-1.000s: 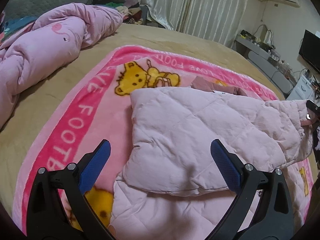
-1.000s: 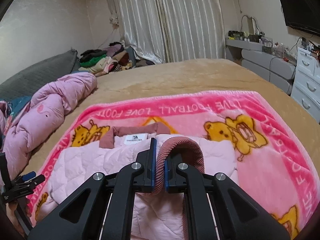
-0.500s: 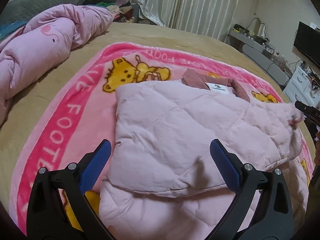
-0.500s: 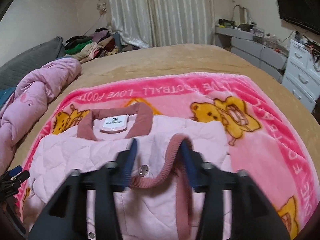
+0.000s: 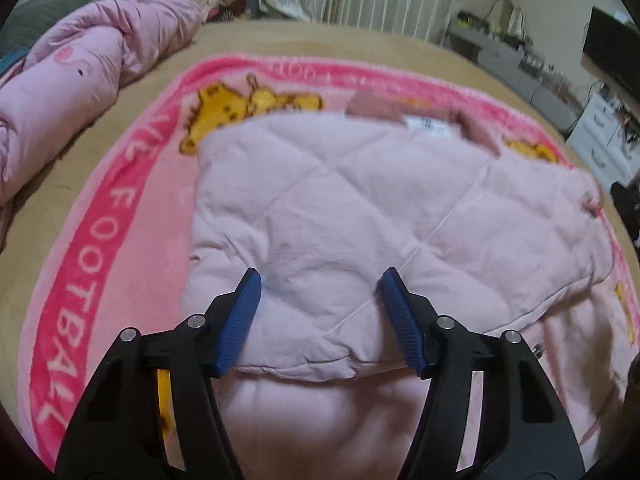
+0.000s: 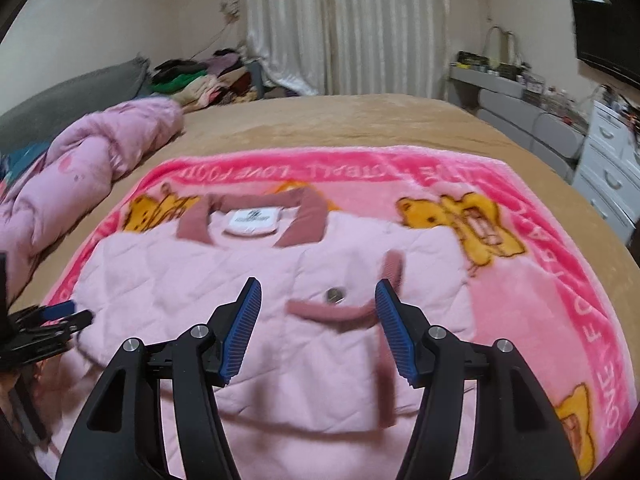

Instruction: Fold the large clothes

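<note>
Now the pink quilted jacket [image 6: 280, 304] lies flat on the pink cartoon blanket [image 6: 540, 264] spread over the bed [image 6: 360, 120], collar [image 6: 252, 216] at the far edge, both sleeves folded across the chest. My left hand-held gripper [image 5: 320, 316] is closing, its 2 blue pads straddling the near edge of the folded left sleeve [image 5: 340, 216], though I cannot see them pressing the cloth yet. My right hand-held gripper [image 6: 316, 332] stands about half open above the ribbed cuff [image 6: 332, 310] and its snap button [image 6: 335, 294], holding nothing. I judge this jacket soft, puffy and light, but bulky: padding will spring back and a thin pinch will slip off the smooth shell. Better to bite deep into a doubled edge or the firmer ribbed trim, 1 hold per side, and lift evenly so the folded sleeves stay put.
</note>
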The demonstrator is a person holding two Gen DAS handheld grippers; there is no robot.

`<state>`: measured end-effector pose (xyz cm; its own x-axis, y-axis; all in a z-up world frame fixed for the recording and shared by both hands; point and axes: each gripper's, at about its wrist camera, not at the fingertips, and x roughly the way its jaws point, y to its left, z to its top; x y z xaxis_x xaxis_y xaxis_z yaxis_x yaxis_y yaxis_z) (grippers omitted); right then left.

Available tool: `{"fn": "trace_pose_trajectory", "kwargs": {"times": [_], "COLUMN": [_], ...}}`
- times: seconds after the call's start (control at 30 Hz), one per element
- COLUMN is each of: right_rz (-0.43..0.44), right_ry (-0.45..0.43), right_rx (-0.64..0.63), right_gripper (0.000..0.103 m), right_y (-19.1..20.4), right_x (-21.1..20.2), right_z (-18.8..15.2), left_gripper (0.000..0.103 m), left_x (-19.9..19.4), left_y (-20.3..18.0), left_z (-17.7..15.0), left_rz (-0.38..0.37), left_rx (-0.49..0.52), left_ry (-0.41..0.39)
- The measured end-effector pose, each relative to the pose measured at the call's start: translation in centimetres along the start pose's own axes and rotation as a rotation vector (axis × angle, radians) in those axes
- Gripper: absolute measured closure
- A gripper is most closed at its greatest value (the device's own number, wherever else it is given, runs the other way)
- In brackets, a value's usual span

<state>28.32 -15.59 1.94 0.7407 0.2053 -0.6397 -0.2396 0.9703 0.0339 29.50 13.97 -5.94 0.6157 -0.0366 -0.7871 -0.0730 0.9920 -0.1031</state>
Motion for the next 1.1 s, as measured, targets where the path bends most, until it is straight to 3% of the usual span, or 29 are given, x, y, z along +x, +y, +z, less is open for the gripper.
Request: {"fn": "trace_pose_trajectory", "kwargs": {"times": [0.2,0.33,0.53,0.8,1.0,1.1], "right_rz": [0.059,0.046,0.055,0.036,0.055,0.070], "right_ry": [0.048,0.140,0.237,0.215,0.170,0.145], "right_rx": [-0.083,-0.132,-0.091,-0.100,-0.050,-0.020], "right_gripper": [0.042,0.041,0.032,0.030,0.029,0.024], "right_y": [3.4,5.2,4.7,5.0,4.4,4.0], "right_x": [1.6,4.9,8.8,9.2,7.2,5.8], "right_z": [-0.7,-1.4,-2.6,-3.3,-2.9,-2.6], "left_gripper": [0.047,0.047,0.047,0.047,0.047,0.043], "left_x": [0.8,0.9,0.8,0.9,0.3,-0.1], "left_y": [0.3,0.4,0.4,-0.1,0.0,-0.2], "left_z": [-0.5,-0.6,-0.7,-0.6,-0.5,-0.3], "left_rz": [0.009,0.004,-0.005,0.019,0.025,0.050], "left_rx": [-0.006,-0.010,-0.016,0.001,-0.001,0.021], "left_ry": [0.020,0.022,0.024,0.019,0.018,0.012]}}
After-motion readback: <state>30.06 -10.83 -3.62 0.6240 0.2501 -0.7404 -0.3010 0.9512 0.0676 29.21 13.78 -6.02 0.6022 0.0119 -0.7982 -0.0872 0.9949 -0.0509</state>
